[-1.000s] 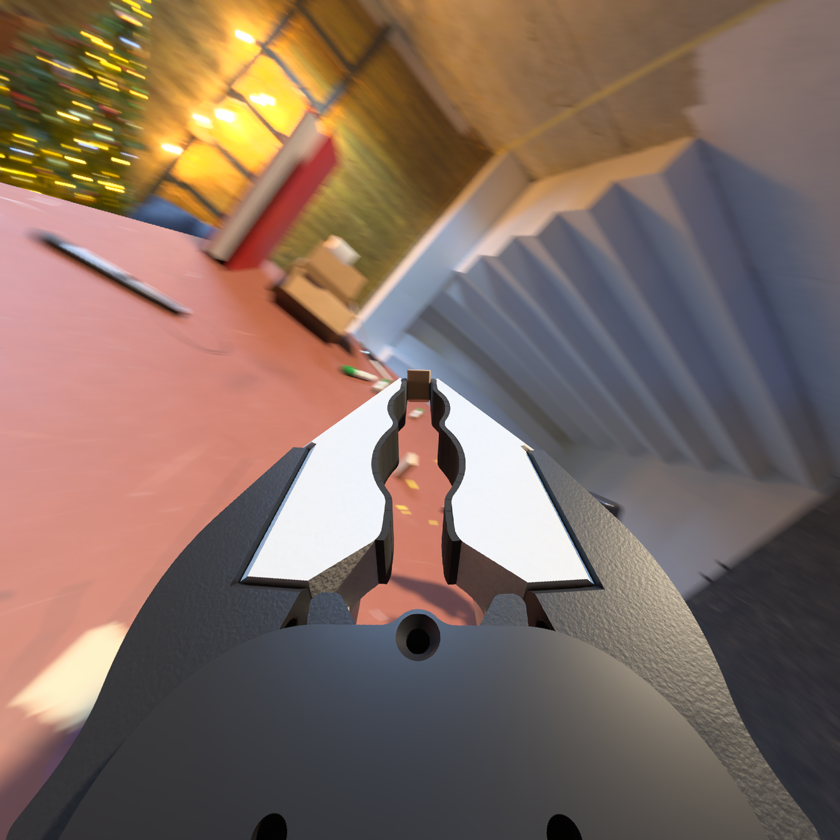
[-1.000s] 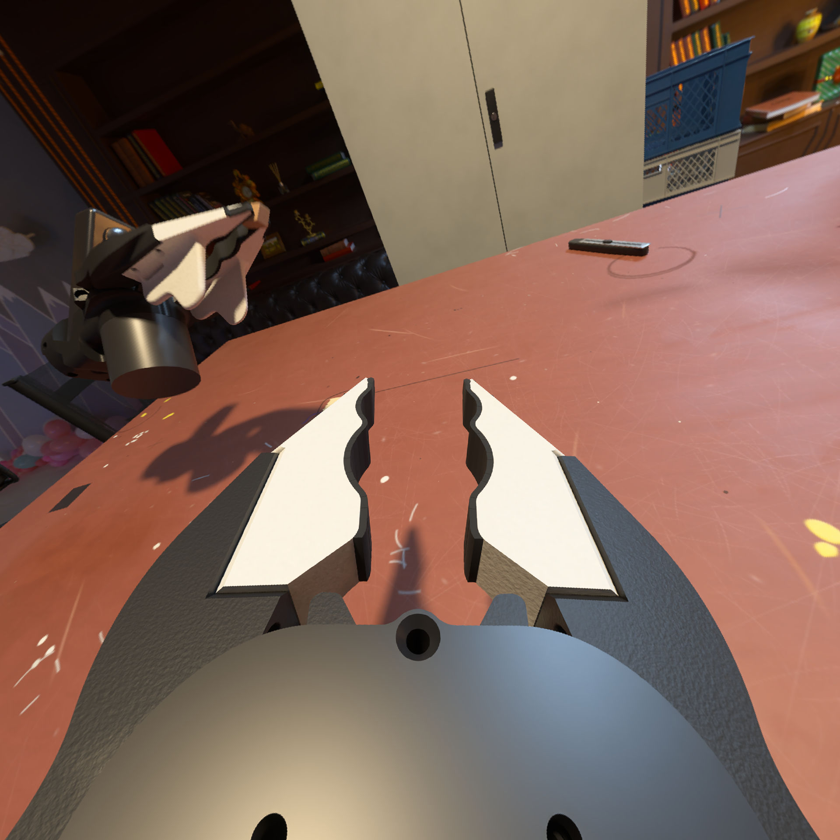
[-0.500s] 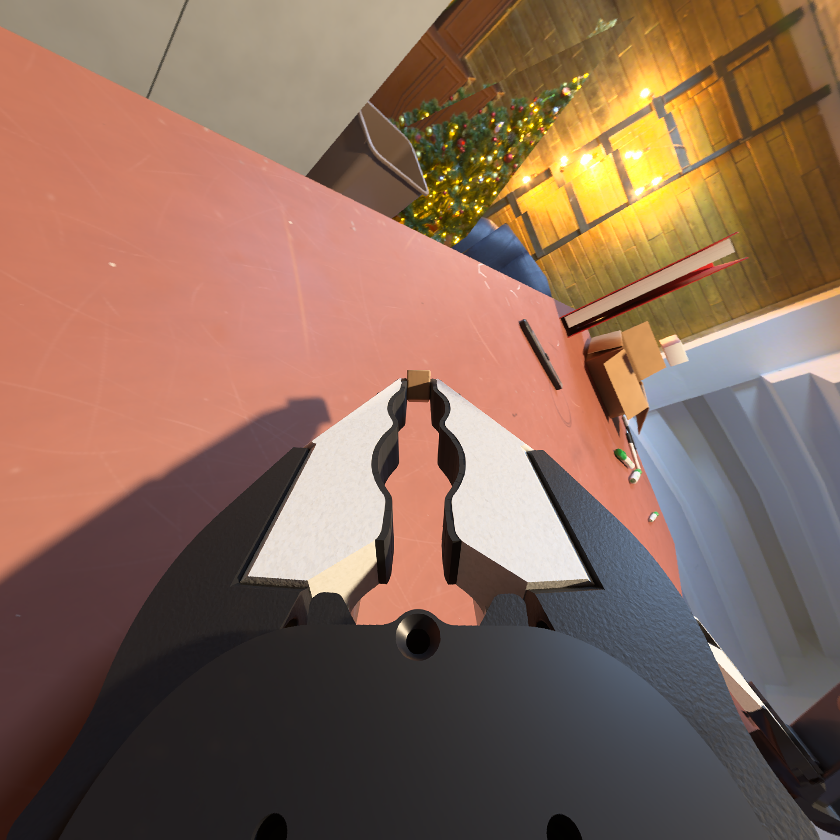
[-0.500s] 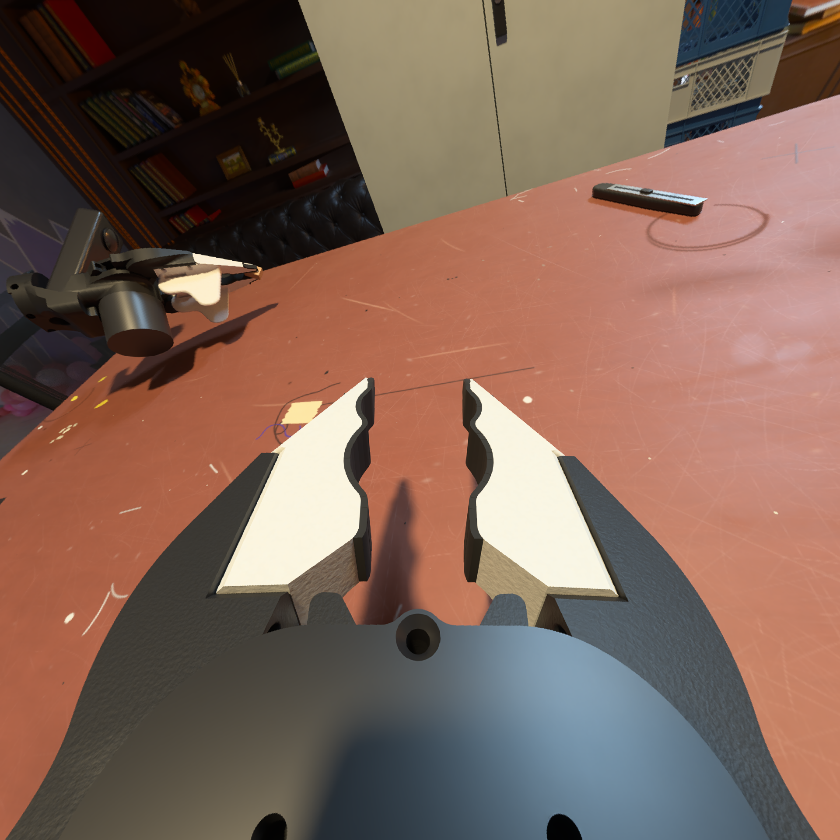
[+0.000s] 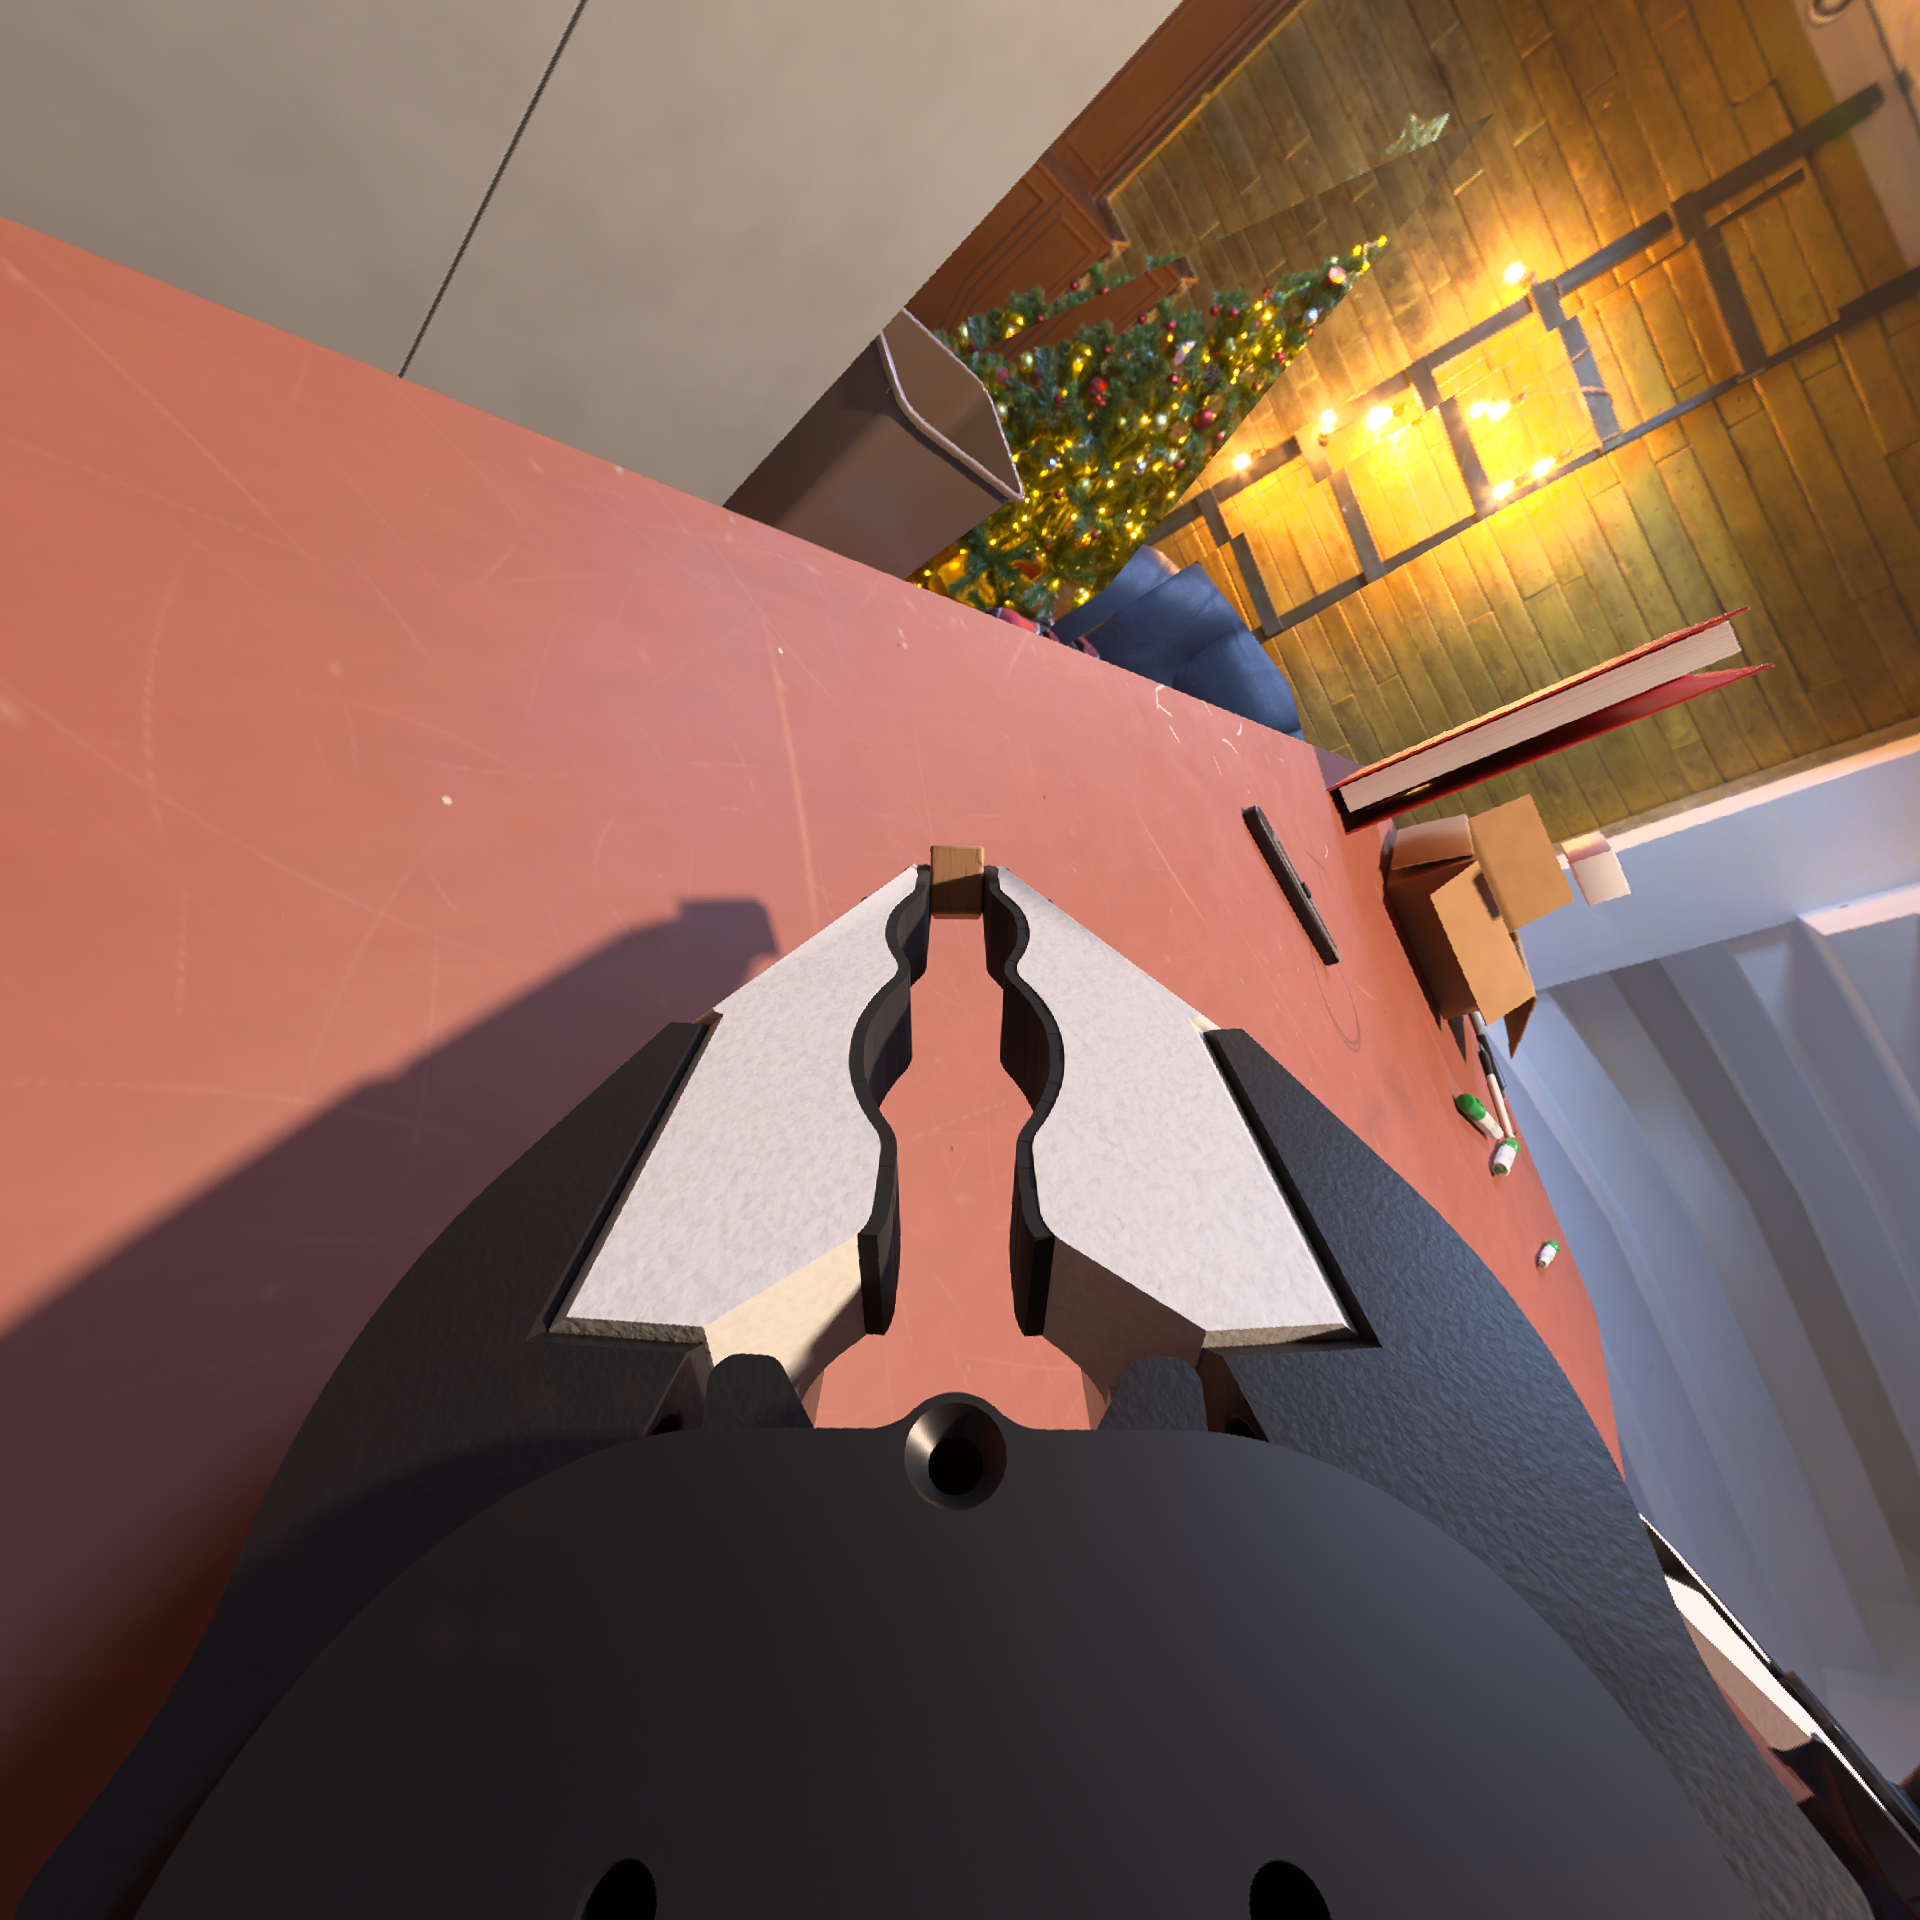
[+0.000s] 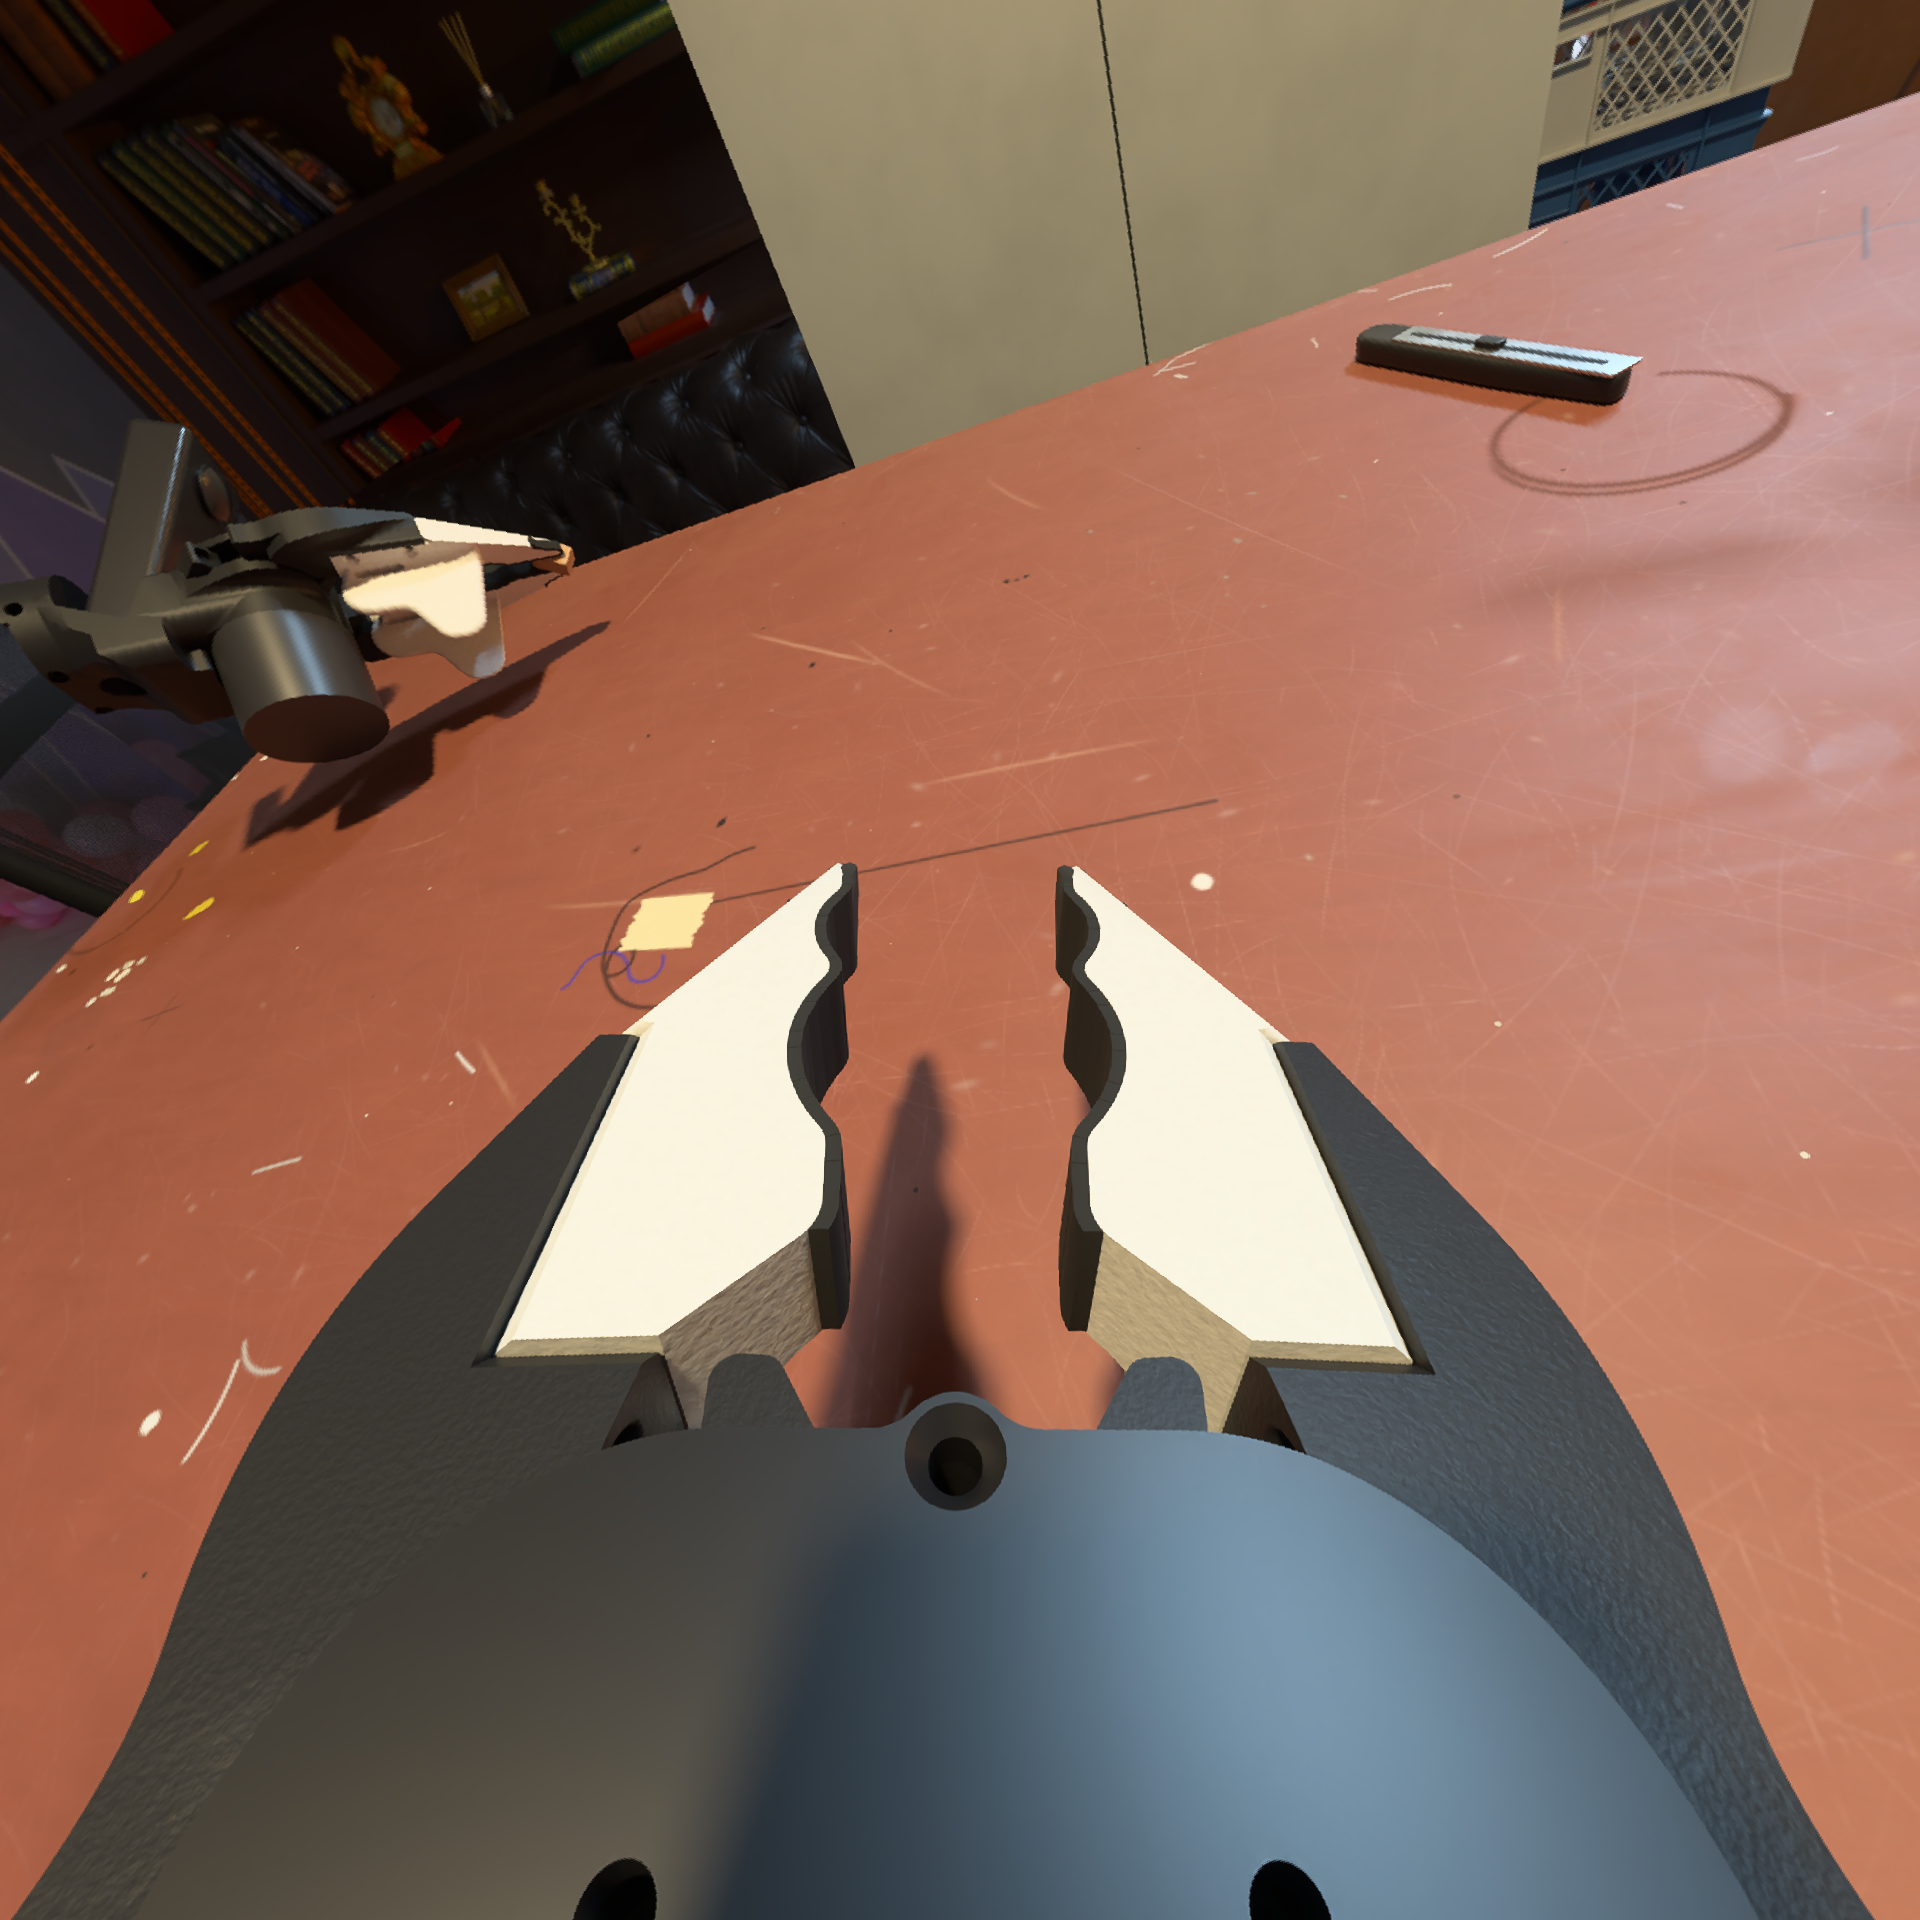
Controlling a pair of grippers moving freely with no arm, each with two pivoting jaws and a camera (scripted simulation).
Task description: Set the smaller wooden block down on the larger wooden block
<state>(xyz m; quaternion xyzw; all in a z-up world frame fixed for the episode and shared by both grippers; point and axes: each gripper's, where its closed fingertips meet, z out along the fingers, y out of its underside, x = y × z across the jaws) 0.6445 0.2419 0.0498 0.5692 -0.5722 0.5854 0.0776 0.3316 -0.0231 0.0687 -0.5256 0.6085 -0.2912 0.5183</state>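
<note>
My left gripper (image 5: 957,894) is shut on the smaller wooden block (image 5: 956,876), a small tan cube pinched at the fingertips above the red-brown table (image 5: 416,831). In the right wrist view the left gripper (image 6: 540,561) shows at the far left, rolled on its side and low over the table, with the block (image 6: 562,559) at its tips. My right gripper (image 6: 956,883) is open and empty above the table (image 6: 1351,831). The larger wooden block is in neither view.
A black utility knife (image 6: 1496,358) lies at the far right beside a drawn circle, and also shows in the left wrist view (image 5: 1291,883). A small yellow patch (image 6: 668,921) lies left of my right fingers. Cardboard boxes (image 5: 1475,914), a red book (image 5: 1538,717) and markers (image 5: 1481,1112) sit near the table's edge.
The left gripper rolled and swung down from well above the table to low over it, still holding the block. The right gripper moved forward and stayed open.
</note>
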